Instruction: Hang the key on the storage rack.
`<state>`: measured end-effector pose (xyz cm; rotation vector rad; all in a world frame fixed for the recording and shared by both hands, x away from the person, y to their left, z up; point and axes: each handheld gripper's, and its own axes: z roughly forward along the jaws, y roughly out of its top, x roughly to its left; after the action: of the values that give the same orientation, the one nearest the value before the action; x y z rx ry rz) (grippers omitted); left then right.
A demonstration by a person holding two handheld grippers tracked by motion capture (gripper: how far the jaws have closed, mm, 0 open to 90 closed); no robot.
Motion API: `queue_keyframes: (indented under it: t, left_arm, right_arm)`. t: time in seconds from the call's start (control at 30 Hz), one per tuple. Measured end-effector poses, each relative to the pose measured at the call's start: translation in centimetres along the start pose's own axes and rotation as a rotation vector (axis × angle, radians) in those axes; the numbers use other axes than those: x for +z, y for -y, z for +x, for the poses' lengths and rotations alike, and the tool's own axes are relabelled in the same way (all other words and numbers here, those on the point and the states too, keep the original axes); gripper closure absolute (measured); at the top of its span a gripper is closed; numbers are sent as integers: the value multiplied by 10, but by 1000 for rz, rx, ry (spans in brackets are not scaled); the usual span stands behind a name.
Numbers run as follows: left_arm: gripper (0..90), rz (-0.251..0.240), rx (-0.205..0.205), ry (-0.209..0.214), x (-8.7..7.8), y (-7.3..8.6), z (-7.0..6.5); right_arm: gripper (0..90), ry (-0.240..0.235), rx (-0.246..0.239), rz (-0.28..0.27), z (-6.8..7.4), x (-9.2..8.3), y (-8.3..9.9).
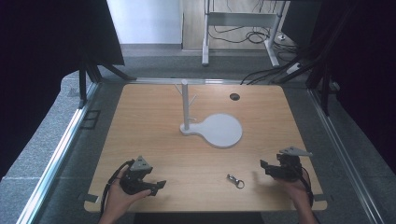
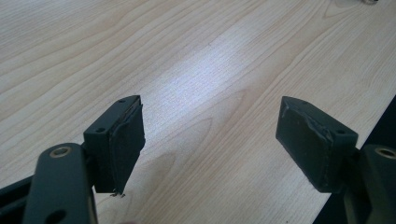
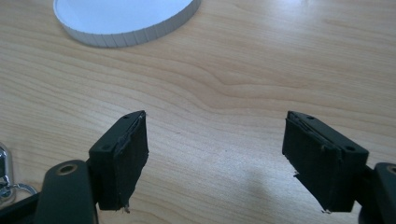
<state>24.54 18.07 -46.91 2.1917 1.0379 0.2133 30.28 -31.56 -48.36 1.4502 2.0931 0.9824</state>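
A small metal key ring with a clasp point(image 1: 236, 180) lies on the wooden table point(image 1: 154, 140) near its front edge, between my two grippers; its edge shows as the key ring point(image 3: 3, 179) at the left of the right gripper view. A white stand point(image 1: 213, 129) with a round base and an upright branched post point(image 1: 185, 105) sits at the table's middle. My left gripper point(image 1: 159, 185) rests at the front left, held by a hand, jaws open over bare wood point(image 2: 210, 135). My right gripper point(image 1: 264, 166) rests at the front right, open, nothing between its fingers point(image 3: 212, 158).
A round cable hole point(image 1: 234, 96) is in the table's far right part. The white base's rim point(image 3: 126, 32) lies ahead of the right gripper. Black curtains flank the table, and a desk frame with cables point(image 1: 243, 28) stands on the floor behind.
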Motion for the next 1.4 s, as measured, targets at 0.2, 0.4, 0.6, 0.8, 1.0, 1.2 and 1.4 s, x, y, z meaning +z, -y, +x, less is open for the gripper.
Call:
queue_keyframes:
  t: [0.2, 0.4, 0.6, 0.8, 1.0, 1.2, 1.4]
  left_arm:
    - [242, -5, 4, 3, -2, 0, 1]
    - [241, 1, -4, 1, -1, 1, 3]
    - [240, 1, -3, 2, 1, 1, 2]
    - [239, -4, -6, 4, 1, 1, 2]
    - [236, -7, -9, 8, 1, 0, 0]
    - [235, -13, 1, 18, 0, 1, 0]
    - [234, -28, 7, 17, -3, 0, -2]
  right_arm:
    - [237, 19, -9, 3, 1, -5, -2]
    - [237, 11, -13, 9, 2, -3, -2]
    - [254, -6, -21, 5, 0, -4, -2]
    - [269, -16, -23, -13, -1, -7, -3]
    - [287, -23, -27, -18, 2, -9, -4]
    - [320, -41, -41, -19, 4, -13, -7]
    - [345, -57, -89, -1, 8, -16, -11]
